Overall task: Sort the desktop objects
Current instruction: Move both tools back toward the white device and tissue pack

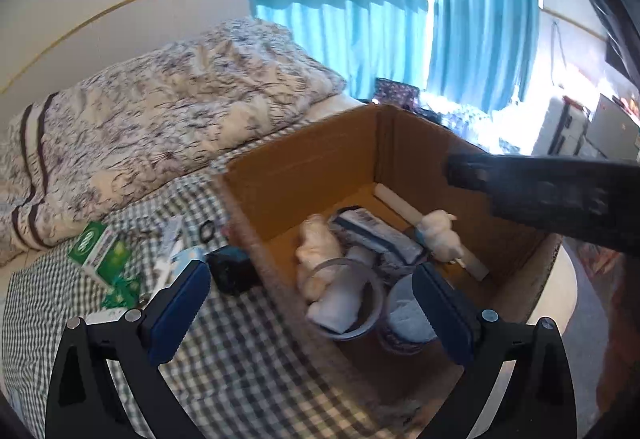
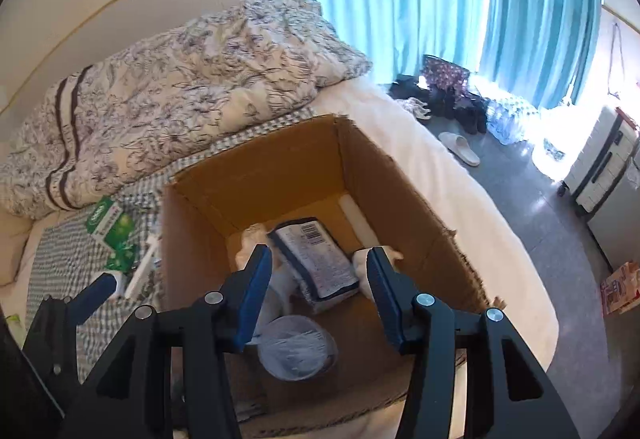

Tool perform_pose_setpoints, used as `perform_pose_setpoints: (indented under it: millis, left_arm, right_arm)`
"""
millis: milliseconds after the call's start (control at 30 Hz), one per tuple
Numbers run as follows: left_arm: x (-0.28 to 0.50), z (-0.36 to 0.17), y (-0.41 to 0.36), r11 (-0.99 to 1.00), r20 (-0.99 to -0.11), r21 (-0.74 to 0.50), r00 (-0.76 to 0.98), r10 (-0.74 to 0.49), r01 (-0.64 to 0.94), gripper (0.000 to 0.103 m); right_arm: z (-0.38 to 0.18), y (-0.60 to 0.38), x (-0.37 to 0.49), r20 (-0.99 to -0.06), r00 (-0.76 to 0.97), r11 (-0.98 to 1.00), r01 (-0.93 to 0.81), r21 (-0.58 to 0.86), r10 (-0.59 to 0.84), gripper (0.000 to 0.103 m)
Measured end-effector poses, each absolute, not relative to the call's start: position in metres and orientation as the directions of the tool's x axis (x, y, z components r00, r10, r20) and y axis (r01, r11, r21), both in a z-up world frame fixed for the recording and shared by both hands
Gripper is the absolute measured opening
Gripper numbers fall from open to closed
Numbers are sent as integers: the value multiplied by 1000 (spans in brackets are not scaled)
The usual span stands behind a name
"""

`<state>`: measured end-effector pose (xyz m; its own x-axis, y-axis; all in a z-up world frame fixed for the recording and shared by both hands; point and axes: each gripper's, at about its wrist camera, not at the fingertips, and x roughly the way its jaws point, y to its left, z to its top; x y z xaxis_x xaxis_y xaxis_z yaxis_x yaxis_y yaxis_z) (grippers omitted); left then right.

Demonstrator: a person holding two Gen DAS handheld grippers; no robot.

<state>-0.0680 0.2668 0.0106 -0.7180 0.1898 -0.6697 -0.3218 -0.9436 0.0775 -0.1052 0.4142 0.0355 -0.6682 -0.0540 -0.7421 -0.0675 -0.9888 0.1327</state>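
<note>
both grippers are hanging over a cardboard box [image 2: 256, 175] that sits on a bed w/ a checked sheet [image 1: 224, 351]. left gripper [image 1: 316, 303] has its fingers spread wide, nothing between the pads, and it's straddling the box's near-left wall, so one finger is outside over the sheet and the other is inside. right gripper [image 2: 318, 289] is also wide open and empty, fingers pointing down into the box. between the right fingers there's a flat dark-edged packet [image 2: 314, 259] w/ a barcode label, lying on the box floor, and below it a clear round lid-looking thing [image 2: 298, 347]. there's a pale fluffy toy [image 1: 318, 255] just past the left gripper's inner finger, plus a long white stick [image 1: 432, 233] along the far wall w/ another fluffy bit on it. outside the box, off to the left of both grippers, a green carton [image 1: 98, 245], a small dark blue box [image 1: 230, 267] right beside the cardboard wall and some white tube-ish stuff, too blurry to id. rumpled floral duvet [image 2: 172, 91] beyond all that.
</note>
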Motion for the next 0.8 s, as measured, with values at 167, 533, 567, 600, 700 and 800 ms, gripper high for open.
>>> perform_pose_setpoints:
  millis: [167,533,567,600,700,800]
  left_arm:
    - [-80,29,185,-979,-645,128,-763,41,-160,103]
    - [-114,-17,-27,-964,-733,45,-648,-209,261,103]
    - [-118,-33,-37,-960,-754,14,-628,-195,280,103]
    - [-123,-51,-45,-955,-773,-6,-607,-185,298,103]
    - [-131,-97,-61,-936,-809,-37,-561,-178,350,103]
    - [-139,-135,-76,-916,-827,-131,-551,-109,379,103]
  right_arm:
    - [41,379,-93,-720,-673,-979,31,202,-170,51]
    - [21,240,-115,-718,-586,-926,257,275,-376,54]
    - [15,227,-120,-725,-573,-923,267,277,-383,54]
    - [9,216,-125,-733,-562,-923,273,273,-383,54]
    - [-13,187,-139,-766,-526,-925,280,256,-370,54]
    - [-34,167,-155,-793,-497,-930,277,240,-353,54]
